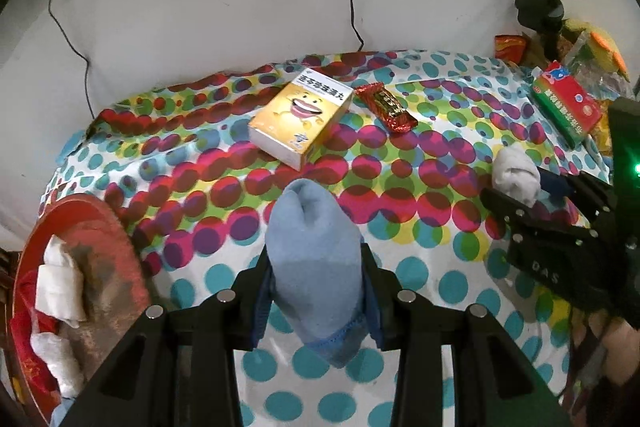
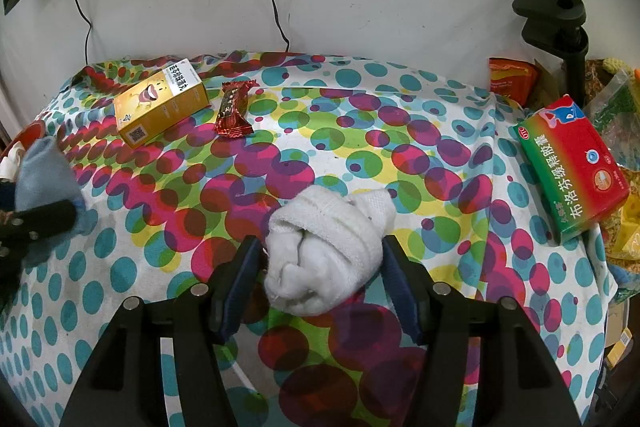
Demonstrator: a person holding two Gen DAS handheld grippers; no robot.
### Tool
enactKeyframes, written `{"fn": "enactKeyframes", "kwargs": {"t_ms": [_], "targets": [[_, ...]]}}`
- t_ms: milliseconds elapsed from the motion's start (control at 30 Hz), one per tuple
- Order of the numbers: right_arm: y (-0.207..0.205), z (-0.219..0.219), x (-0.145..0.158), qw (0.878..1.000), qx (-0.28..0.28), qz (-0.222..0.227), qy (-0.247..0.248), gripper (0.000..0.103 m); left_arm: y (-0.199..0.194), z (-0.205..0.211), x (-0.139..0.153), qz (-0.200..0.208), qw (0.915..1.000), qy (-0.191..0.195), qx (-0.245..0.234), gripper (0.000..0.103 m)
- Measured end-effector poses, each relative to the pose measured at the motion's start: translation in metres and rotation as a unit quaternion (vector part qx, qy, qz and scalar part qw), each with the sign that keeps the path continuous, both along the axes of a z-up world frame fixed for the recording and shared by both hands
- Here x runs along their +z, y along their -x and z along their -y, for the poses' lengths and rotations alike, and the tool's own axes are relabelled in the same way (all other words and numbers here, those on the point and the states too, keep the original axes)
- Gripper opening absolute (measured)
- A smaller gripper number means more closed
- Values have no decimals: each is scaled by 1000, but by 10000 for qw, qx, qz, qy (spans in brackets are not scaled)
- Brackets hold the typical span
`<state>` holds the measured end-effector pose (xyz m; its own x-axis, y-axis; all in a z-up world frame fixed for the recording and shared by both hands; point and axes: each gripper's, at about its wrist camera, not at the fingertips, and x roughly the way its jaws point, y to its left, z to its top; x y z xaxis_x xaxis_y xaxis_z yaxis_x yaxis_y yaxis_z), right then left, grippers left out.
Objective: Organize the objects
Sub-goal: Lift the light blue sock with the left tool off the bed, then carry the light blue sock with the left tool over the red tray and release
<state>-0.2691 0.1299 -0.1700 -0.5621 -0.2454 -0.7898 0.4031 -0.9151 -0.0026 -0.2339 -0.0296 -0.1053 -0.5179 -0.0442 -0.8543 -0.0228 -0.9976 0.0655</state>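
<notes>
the left gripper [image 1: 318, 291] clamps a rolled blue sock [image 1: 316, 251] above the dotted tablecloth [image 1: 420, 247], likely bound for the red basket [image 1: 80, 227]; the right gripper [image 2: 320, 279] brackets a white sock [image 2: 328, 247], pads barely apart from it.

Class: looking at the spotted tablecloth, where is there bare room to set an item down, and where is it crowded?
Free: the wide middle between the candy bar, white sock and red-green box; also the near teal-dotted cloth. Crowded: the right edge, where packets pile by that box.
</notes>
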Motion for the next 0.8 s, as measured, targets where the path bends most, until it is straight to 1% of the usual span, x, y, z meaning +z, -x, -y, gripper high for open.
{"fn": "enactKeyframes", "kwargs": {"t_ms": [100, 367, 533, 667, 800], "targets": [[0, 0, 0, 10000, -8, -2, -6, 59, -7, 8, 8, -21, 10000, -45, 34, 39], [0, 0, 0, 10000, -15, -1, -7, 59, -25, 30, 26, -88, 9999, 85, 114, 39], [0, 0, 0, 10000, -20, 0, -5, 59, -36, 50, 34, -89, 9996, 122, 247, 39], [0, 0, 0, 10000, -22, -1, -5, 59, -45, 67, 38, -68, 9991, 238, 330, 39], [1, -1, 0, 10000, -28, -1, -7, 59, -55, 89, 42, -46, 9986, 225, 485, 39]]}}
